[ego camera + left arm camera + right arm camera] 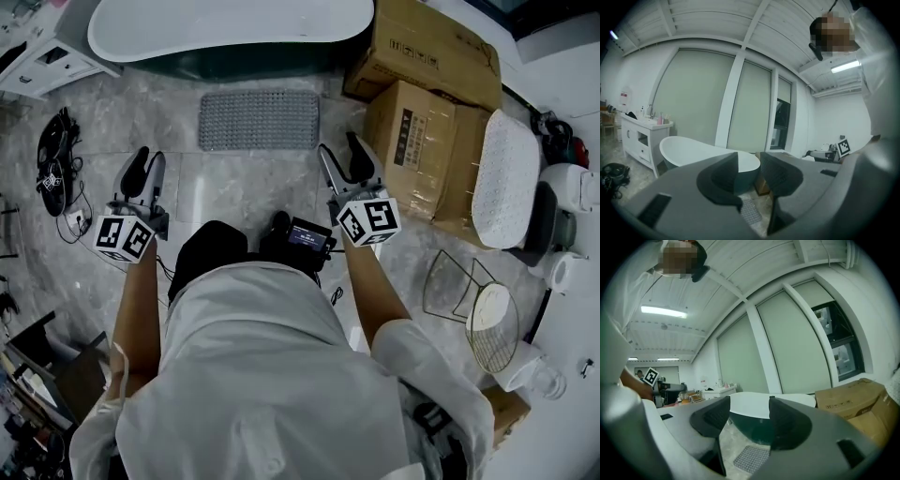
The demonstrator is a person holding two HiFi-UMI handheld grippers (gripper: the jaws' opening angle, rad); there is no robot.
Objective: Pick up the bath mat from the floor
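Observation:
A grey studded bath mat (259,119) lies flat on the marble floor, just in front of the bathtub (225,33). My left gripper (148,161) hovers to the mat's near left, held about level, open with nothing between its jaws. My right gripper (343,152) hovers at the mat's near right, also open and empty. Neither touches the mat. In the left gripper view the mat (751,212) shows low between the jaws of the left gripper (749,164). In the right gripper view the mat (751,458) lies below the gap of the right gripper (750,406).
Cardboard boxes (427,141) stand right of the mat, with a white studded mat (504,178) leaning on them. A wire basket (469,300) sits at the right. A tangle of cables (54,164) lies at the left, and a white vanity cabinet (47,61) stands at the far left.

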